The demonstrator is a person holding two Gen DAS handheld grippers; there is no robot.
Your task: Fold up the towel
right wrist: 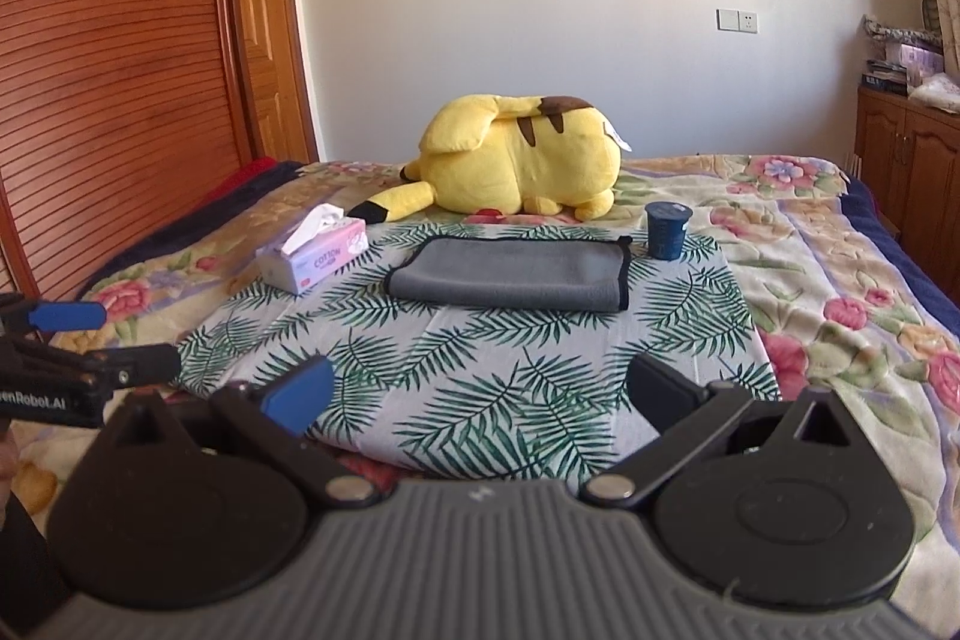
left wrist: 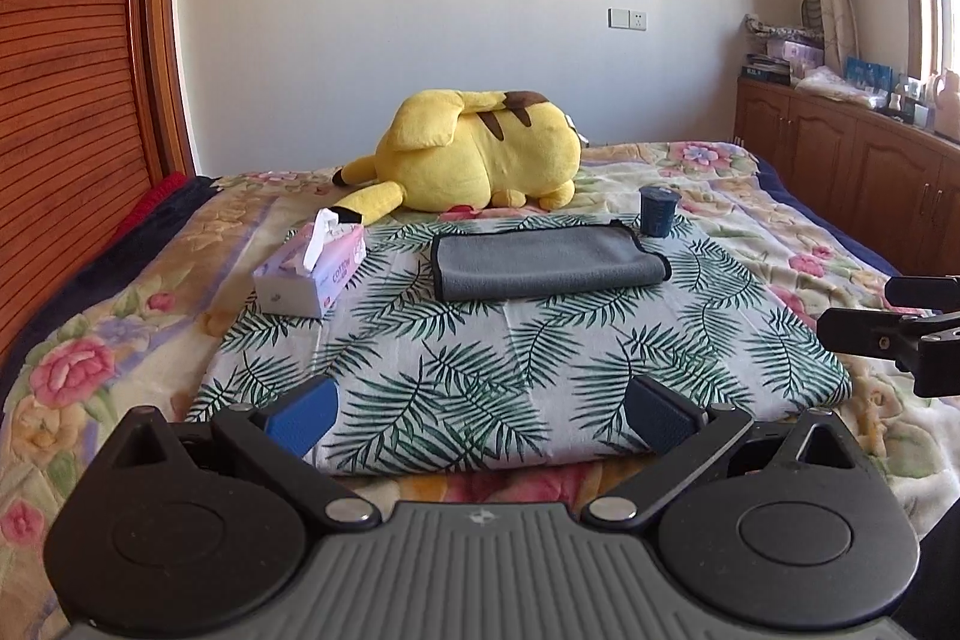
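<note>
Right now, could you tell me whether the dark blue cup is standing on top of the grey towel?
No, the dark blue cup stands upright on the leaf-print cloth, just beyond the grey towel's far right corner.

One towel (left wrist: 549, 265), one tissue box (left wrist: 312, 274), one cup (left wrist: 658, 211), one plush toy (left wrist: 480, 160)

Sunlit bedroom: white wall (left wrist: 420, 10), slatted wooden wardrobe (right wrist: 120, 70), floral bed (right wrist: 810, 280)
</note>
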